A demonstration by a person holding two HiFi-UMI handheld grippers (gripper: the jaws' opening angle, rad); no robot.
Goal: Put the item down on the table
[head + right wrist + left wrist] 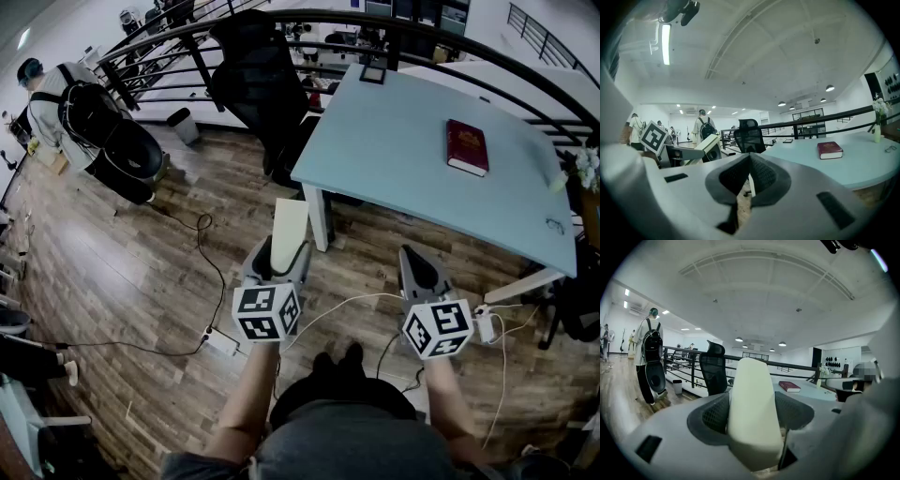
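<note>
Head view: left claw point(277, 258) grips the cream block point(291, 225) upright, over the floor and short of the tabletop point(403, 150). Right claw point(411, 253) is closed and empty. Put-down not yet done.

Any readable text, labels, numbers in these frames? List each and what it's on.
No words or numbers can be read in any view.
Red book on the table: the cover marking is too small and blurred to read.
Left marker cube and right marker cube: black-and-white square patterns only, no letters.
White block: no print showing.
</note>
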